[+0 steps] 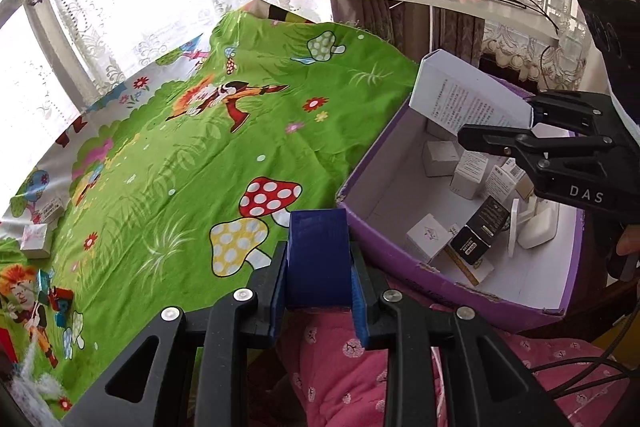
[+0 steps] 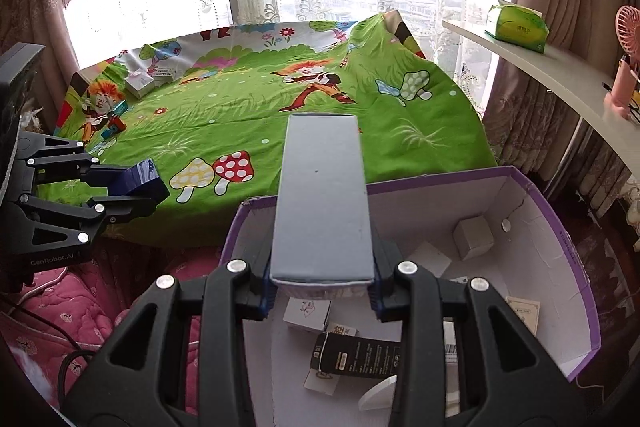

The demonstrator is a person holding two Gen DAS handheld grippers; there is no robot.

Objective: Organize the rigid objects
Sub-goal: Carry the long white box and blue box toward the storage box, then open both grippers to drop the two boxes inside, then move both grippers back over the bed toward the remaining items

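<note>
Judging from both wrist views, most sorting is done: one purple box (image 2: 552, 227), at five o'clock in the right view, already holds roughly ten small cartons, not exactly countable. One long white carton (image 2: 322, 203) is pinched by the right gripper (image 2: 322, 291) above it. One dark blue box (image 1: 318, 259) is clamped by the left gripper (image 1: 318, 307) at the rim, seven o'clock. About three small boxes (image 2: 140, 83) remain on the green sheet (image 2: 248, 115), ten o'clock.

Each black hand-held gripper (image 1: 319, 263) has blue pads (image 1: 279, 301), silver screws and white lettering.
</note>
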